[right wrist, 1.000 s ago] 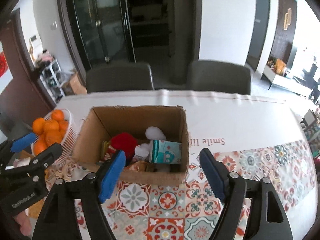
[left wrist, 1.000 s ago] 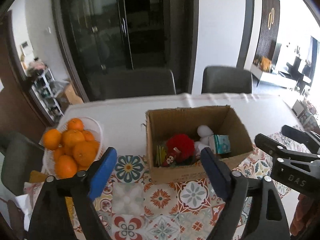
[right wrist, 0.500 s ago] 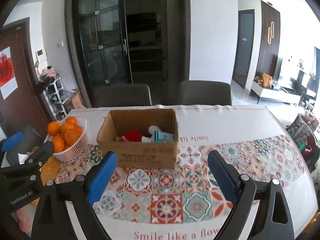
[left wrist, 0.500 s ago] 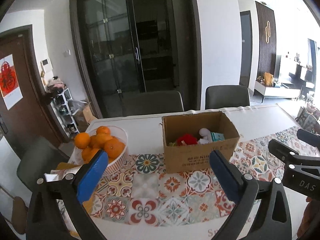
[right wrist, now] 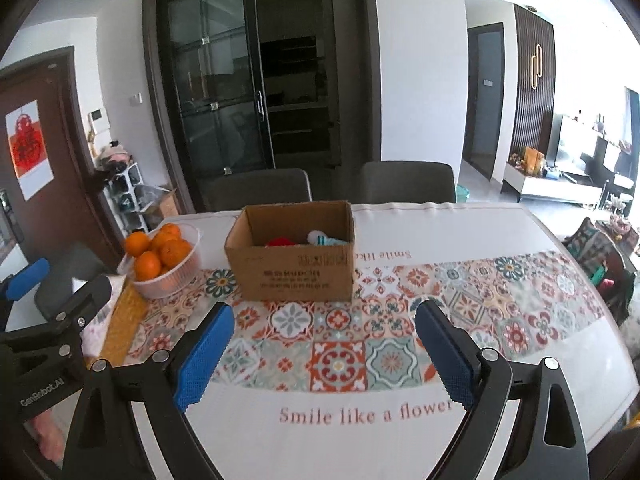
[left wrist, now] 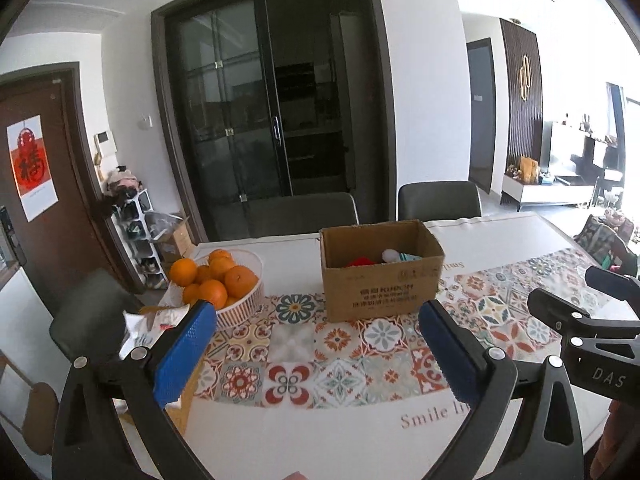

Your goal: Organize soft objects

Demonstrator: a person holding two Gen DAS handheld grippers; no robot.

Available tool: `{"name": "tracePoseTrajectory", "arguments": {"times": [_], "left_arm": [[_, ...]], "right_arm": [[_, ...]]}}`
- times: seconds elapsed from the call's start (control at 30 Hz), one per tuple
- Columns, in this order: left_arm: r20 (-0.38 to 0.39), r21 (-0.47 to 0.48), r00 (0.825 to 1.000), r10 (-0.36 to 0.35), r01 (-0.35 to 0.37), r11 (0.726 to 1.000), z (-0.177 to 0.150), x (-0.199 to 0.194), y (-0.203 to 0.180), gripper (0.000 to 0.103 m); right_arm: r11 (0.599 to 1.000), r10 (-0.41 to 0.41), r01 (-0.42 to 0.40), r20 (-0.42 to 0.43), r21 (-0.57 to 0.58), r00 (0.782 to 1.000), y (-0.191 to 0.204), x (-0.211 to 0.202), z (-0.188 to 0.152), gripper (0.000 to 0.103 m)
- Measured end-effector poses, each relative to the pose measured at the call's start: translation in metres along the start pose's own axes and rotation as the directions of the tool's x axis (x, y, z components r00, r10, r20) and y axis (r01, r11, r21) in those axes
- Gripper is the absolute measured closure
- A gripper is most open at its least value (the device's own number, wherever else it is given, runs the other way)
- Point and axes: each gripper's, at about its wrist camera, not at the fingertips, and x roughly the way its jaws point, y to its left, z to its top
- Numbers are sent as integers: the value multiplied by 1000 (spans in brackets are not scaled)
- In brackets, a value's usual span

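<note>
A brown cardboard box [left wrist: 382, 286] [right wrist: 294, 276] stands on the table. Inside it I see the tops of a red plush [left wrist: 362, 262] [right wrist: 280, 242], a white soft toy [left wrist: 390, 255] [right wrist: 316, 235] and a teal tissue pack [left wrist: 412, 257] [right wrist: 332, 241]. My left gripper [left wrist: 316, 344] is open and empty, held well back from the box near the table's front. My right gripper [right wrist: 324, 344] is open and empty too, also back from the box. Each gripper shows at the edge of the other's view.
A white basket of oranges [left wrist: 218, 280] [right wrist: 162, 258] stands left of the box. A patterned tile runner [left wrist: 360, 344] [right wrist: 400, 320] covers the table's middle. Papers [left wrist: 154, 322] lie at the left edge. Two dark chairs [left wrist: 438, 202] stand behind the table.
Both grippers have pulled back and away from the box, from just over its front rim to the table's near side. Both stay open and empty.
</note>
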Motion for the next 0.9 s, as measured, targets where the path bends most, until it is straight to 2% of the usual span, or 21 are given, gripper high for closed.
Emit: {"name": "tracePoseTrajectory", "arguments": {"times": [0.37, 0.67, 0.9], "left_arm": [[-14, -27, 998, -59, 58, 998, -38, -81, -2, 0], [26, -7, 999, -41, 41, 999, -47, -122, 1, 0], [38, -6, 998, -49, 49, 999, -54, -137, 7, 0]], "right_arm": [[1000, -17, 18, 47, -21, 999, 2, -91, -54, 10], [1000, -2, 3, 62, -10, 998, 4, -128, -71, 10], [1000, -10, 11, 80, -13, 997, 13, -146, -83, 10]]}}
